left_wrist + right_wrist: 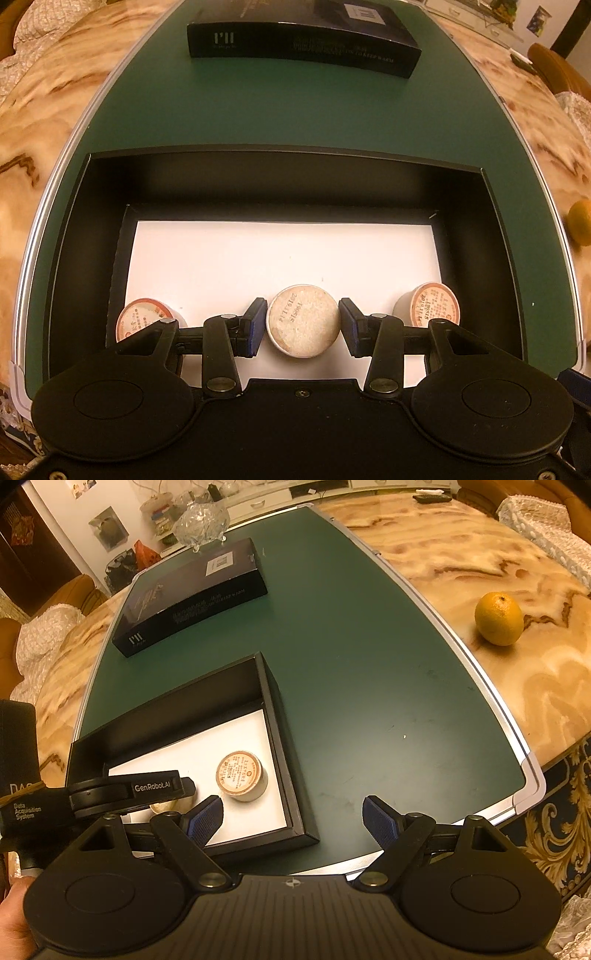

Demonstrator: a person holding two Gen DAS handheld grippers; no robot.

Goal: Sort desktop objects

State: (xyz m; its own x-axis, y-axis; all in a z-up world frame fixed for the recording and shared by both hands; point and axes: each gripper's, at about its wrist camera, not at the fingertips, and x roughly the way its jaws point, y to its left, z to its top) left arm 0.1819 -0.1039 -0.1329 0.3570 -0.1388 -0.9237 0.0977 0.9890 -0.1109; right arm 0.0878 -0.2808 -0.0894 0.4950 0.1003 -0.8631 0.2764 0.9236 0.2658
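From the left wrist camera, the open black box [258,177] served as the landmark. It lay on the green mat [295,110], which covered part of the marbled surface [44,122]. Inside the box, along its near wall, three small round tubs sat in a row on the white lining. The left gripper [303,325] hung over the middle tub [303,320], its blue-padded fingers [255,328] flanking the tub's sides. A thin gap seemed to show at each pad, so the fingers looked slightly parted and not squeezing; whether they touched the tub could not be told for certain. That fitted either setting the tub down or being about to take it. The left tub [142,319] and the right tub [436,304] stood just beside the gripper's linkages, printed lids tilted toward the camera. Beyond the box's far wall lay a closed black carton [303,48], probably the lid or a matching package, kept clear of the working space.

From the right wrist camera, the right gripper [293,818] hovered over the box's near right corner, its fingers [205,819] spread wide and holding nothing, likely waiting its turn. Inside the box [275,701] one tub [242,775] stood near the right wall. An orange [498,618] rested well right of the box, off the mat, perhaps yet to be sorted. A glass bowl [201,522] stood beyond the carton [192,594].
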